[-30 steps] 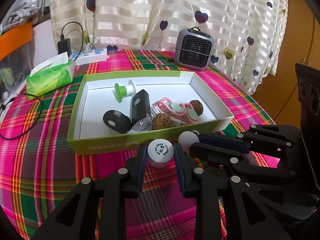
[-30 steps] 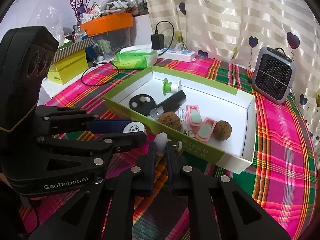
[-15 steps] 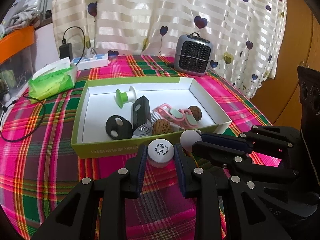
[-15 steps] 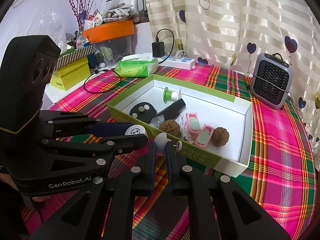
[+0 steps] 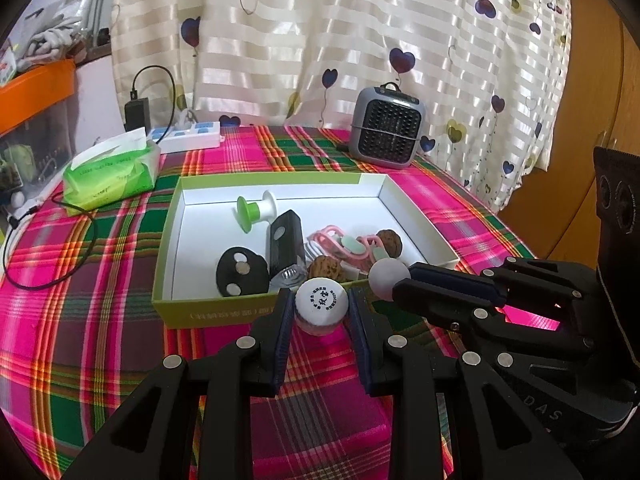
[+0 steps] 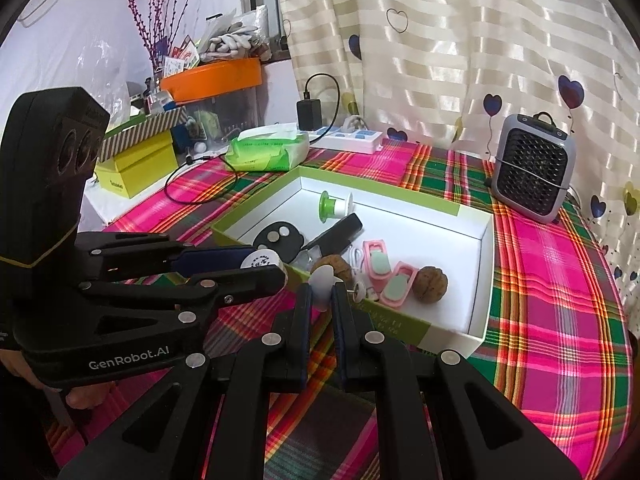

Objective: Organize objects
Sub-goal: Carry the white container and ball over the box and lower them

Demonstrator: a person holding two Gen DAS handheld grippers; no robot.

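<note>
A desk (image 5: 100,320) under a pink, green and yellow plaid cloth fills both views, backed by a striped curtain (image 5: 320,40) with heart prints. On it sits an open green box (image 5: 168,248) with a white inside, holding a black case with two round buttons (image 5: 241,277), a black rectangular device (image 5: 283,246), a green-and-white spool (image 5: 253,211), pink clips (image 5: 344,244) and two walnuts (image 6: 430,283), the nearer one (image 5: 325,270) just behind the front wall. A small grey heater (image 5: 387,127) stands beyond the box near the curtain, a green tissue pack (image 5: 110,176) lies to the box's left, and a white power strip (image 5: 188,140) with a black charger (image 5: 137,110) sits behind that. The left tool (image 5: 321,312) is clenched on a small white-capped bottle (image 5: 321,302) with printed lettering, held just in front of the box's near wall. Beside it, the right tool (image 6: 320,298) is clamped on a small white round-headed piece (image 6: 323,280), at the box's near rim; a little pin with a round end (image 6: 357,291) shows just right of its fingers.
</note>
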